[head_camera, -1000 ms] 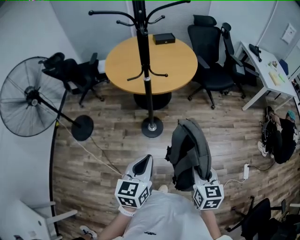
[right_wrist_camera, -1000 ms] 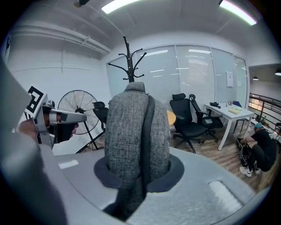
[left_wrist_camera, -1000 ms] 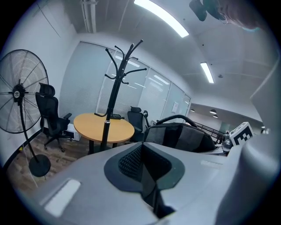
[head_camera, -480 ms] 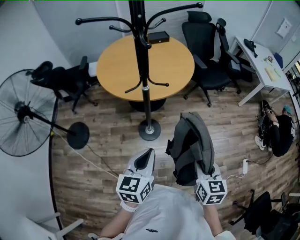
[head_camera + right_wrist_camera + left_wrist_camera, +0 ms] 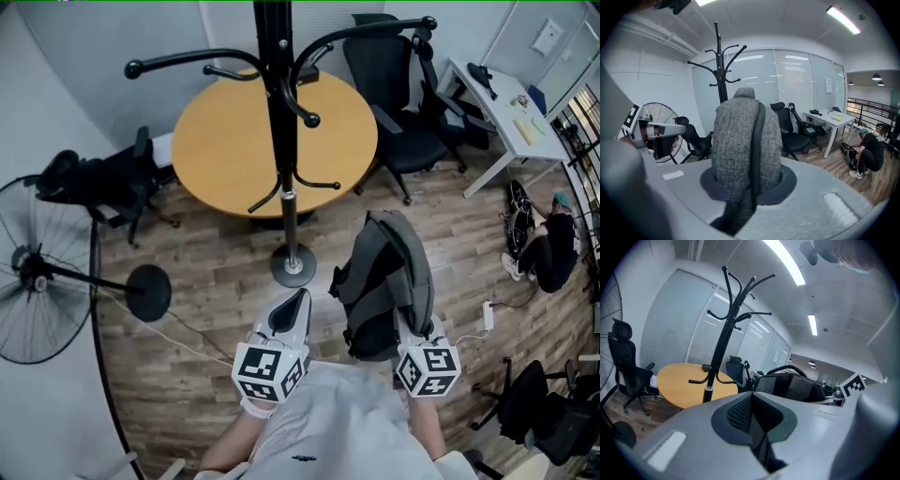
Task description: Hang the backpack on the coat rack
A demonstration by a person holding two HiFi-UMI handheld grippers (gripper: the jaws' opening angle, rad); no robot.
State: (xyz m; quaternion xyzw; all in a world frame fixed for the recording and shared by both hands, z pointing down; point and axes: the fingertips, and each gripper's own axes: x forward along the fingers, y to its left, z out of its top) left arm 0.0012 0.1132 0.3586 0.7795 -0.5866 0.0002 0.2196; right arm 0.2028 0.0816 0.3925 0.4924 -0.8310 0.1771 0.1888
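The grey backpack [image 5: 384,281] hangs upright from my right gripper [image 5: 410,330], which is shut on its top; the grey fabric [image 5: 745,136] fills the gap between the jaws. My left gripper [image 5: 294,302] is beside the bag on its left, its jaws together and holding nothing. The black coat rack [image 5: 279,141] stands just ahead of both grippers, its round base [image 5: 293,265] on the wood floor. Its curved hooks spread overhead in the left gripper view [image 5: 723,333] and rise behind the backpack in the right gripper view [image 5: 720,65]. The bag also shows at the right of the left gripper view [image 5: 797,386].
A round wooden table [image 5: 225,141] stands right behind the rack. A standing fan [image 5: 37,281] is at the left, black office chairs [image 5: 403,112] and a white desk [image 5: 506,122] at the right. A person [image 5: 548,248] crouches by the right wall. A power strip [image 5: 487,314] lies on the floor.
Both grippers and the backpack have come closer to the coat rack; its base and hooks now sit nearer and larger. The right grip on the bag is unchanged.
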